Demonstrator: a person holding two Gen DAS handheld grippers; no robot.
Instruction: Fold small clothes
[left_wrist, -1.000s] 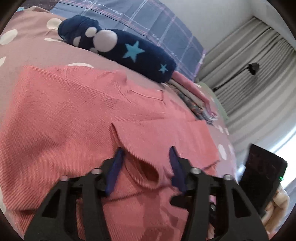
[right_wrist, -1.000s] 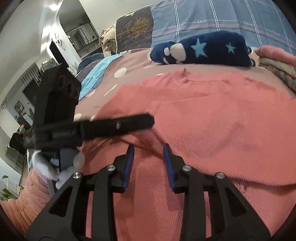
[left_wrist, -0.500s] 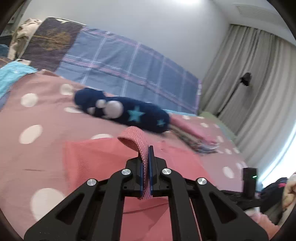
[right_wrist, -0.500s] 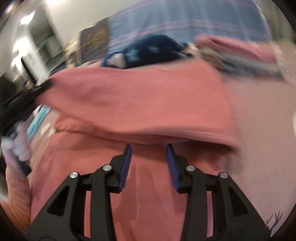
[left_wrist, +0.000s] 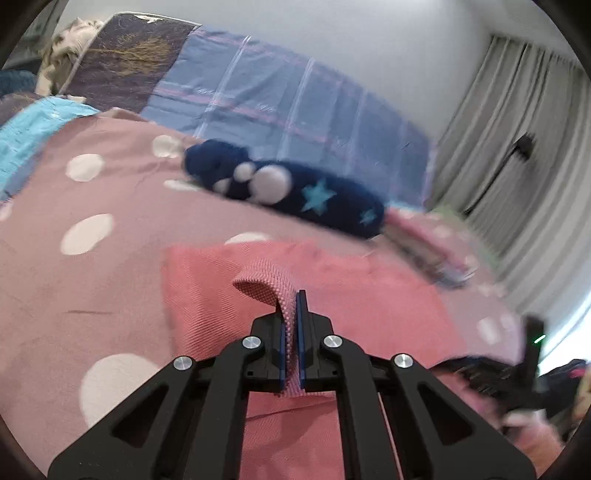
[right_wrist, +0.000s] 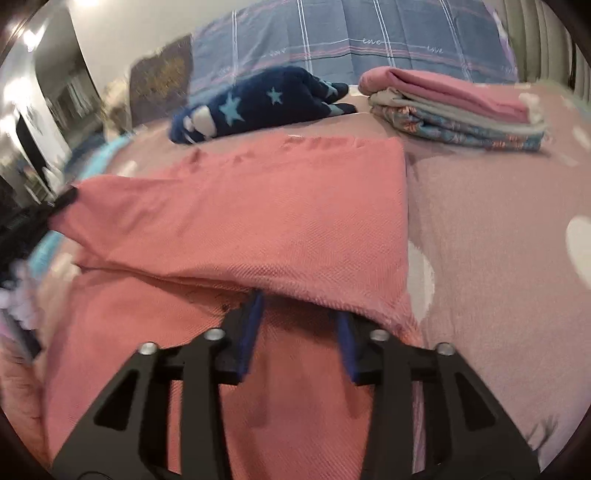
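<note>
A: On the polka-dot bedspread (left_wrist: 55, 295), near side, lies the pink garment (right_wrist: 258, 206). L gripper (left_wrist: 291, 332) is clamped tight on its edge w/ a strip of cloth looping up out of the pads. A sec ago those jaws were wide, straddling a loose flap.

B: So it's pinched and lifted since then?

A: Yep. Cloth's raised off the bed on the left now, one layer carried over the rest. R gripper (right_wrist: 297, 328) is spread wide, holding nothing, tips tucked just under the near hem of the lifted layer. It was narrower before.

B: Meaning for the job?

A: I'd say a fold is midway: one side's coming across, not laid flat yet. R looks set to take the near edge, though that's a guess.

B: Other stuff?

A: Navy star sock thing (right_wrist: 258, 103) at the far side, folded stack (right_wrist: 458, 110) far right, well apart from the garment.
</note>
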